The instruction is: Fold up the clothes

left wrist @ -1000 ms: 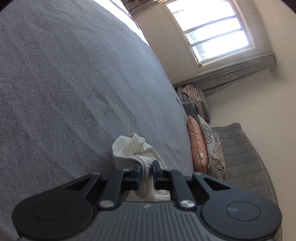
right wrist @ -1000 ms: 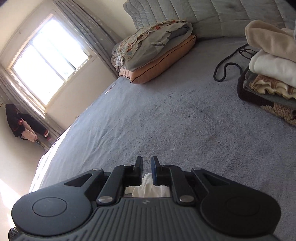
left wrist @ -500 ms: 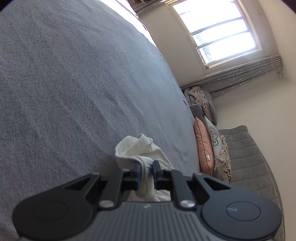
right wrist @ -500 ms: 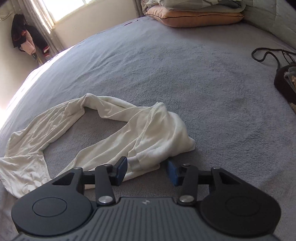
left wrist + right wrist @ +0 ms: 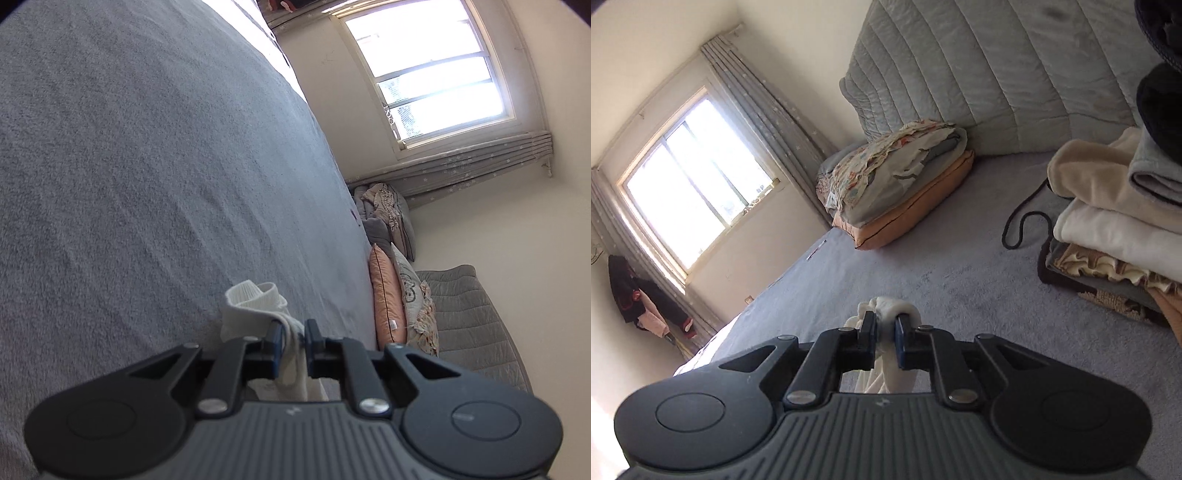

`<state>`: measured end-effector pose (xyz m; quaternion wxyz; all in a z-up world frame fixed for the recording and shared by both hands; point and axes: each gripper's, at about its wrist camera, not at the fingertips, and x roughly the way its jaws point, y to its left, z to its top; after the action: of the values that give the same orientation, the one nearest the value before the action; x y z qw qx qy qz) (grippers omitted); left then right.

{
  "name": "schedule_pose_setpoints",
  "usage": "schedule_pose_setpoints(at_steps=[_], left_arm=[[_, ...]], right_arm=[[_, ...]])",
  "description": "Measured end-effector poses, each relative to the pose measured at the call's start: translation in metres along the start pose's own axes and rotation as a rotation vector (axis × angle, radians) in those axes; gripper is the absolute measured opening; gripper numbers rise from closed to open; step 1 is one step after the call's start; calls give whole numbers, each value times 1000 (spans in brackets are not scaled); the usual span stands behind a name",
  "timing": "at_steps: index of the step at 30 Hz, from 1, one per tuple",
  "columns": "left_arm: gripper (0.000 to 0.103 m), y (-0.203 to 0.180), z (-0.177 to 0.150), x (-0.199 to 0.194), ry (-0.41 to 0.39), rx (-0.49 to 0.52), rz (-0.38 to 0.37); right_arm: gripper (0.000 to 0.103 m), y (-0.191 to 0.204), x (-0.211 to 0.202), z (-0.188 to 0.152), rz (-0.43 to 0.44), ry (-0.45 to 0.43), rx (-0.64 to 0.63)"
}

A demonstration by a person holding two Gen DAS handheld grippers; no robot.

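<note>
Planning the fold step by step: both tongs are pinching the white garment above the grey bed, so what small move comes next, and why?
Probably draw the two apart to stretch the cloth flat. The left tongs and right tongs are each shut on a bunched bit of the white garment, which hangs crumpled below them over the grey blanket.

Grey blanket (image 5: 960, 273); orange pillow (image 5: 916, 214) under bedding; black cord (image 5: 1023, 225) beside folded stack (image 5: 1115, 236); bright window (image 5: 690, 188).

right gripper (image 5: 885, 325) pinching white garment (image 5: 892, 308), grey bed (image 5: 960, 280), folded stack (image 5: 1119, 229)
</note>
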<state>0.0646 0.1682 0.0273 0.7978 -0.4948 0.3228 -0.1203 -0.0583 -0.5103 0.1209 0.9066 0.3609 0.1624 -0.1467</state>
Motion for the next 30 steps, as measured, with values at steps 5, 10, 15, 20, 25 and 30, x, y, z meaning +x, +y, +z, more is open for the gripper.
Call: schedule_pose_setpoints(at_steps=[5,10,15,20,25,30], left_arm=[[11,2,-2,1,27,22,51],[11,3,-1,2,33,21,58],[39,0,-11,11,97,47,95],[100,-10,-20,20,137,127,150],[100,-12,-21,39,137,211,224],[100,-6,14,48,5,251,194]], right_arm=[[13,-14,33,-12,-103,106,12],[25,4,29,-12,-110,112,-80],[31,-27,10,-5,-221,-54,76],[58,-26,32,-13,-243,142,-43],[59,-17,69,-39,-291,239,-157],[57,-15,81,-50,-300,232,-239]])
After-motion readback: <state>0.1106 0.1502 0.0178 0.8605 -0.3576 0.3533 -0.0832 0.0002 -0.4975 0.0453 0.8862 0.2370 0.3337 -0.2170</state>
